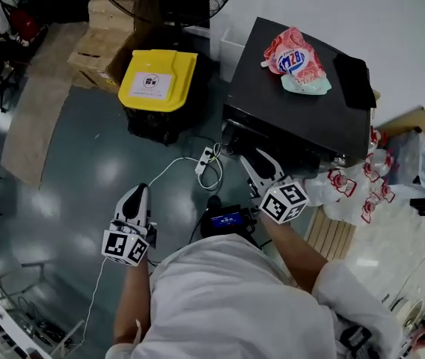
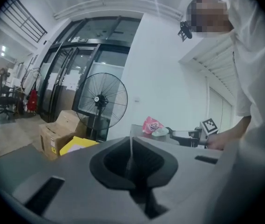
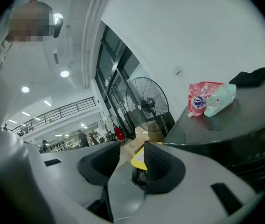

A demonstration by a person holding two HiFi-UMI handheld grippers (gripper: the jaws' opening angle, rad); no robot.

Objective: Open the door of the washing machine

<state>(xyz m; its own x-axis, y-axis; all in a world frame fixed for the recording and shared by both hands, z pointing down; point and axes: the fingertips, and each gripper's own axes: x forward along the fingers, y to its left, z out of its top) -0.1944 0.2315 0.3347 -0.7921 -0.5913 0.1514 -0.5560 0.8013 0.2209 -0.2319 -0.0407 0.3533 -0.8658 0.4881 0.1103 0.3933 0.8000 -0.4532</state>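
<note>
Washer (image 1: pixel 302 103): a black cabinet at far right, seen from above, and its door cannot be made out in any view. A pink pouch (image 1: pixel 293 53) lies on its top toward the far left, with a black cloth (image 1: pixel 355 81) at the right edge. The left claw (image 1: pixel 141 193) is clenched, pads together with nothing between them, and hangs over bare floor (image 1: pixel 85 163) well left of the washer. The right claw (image 1: pixel 257 159) is released, jaws apart and empty, at the washer's near left corner; whether it touches cannot be told from above. Right gripper view only: the washer sits to the right of the claw, clear of the jaws, and the yellow lid shows through the gap. Head view only: the bin (image 1: pixel 158 81) stands left of the washer, a white cable (image 1: pixel 211 163) lies on the floor between them, and bags (image 1: pixel 355 197) crowd the washer's near right side. Left gripper view only: the fan (image 2: pixel 100 99) stands upright behind the bin, with boxes (image 2: pixel 53 134) to its left. The floor is open to the near left; around the washer's near left corner, room is narrowed by the bin and cable.
</note>
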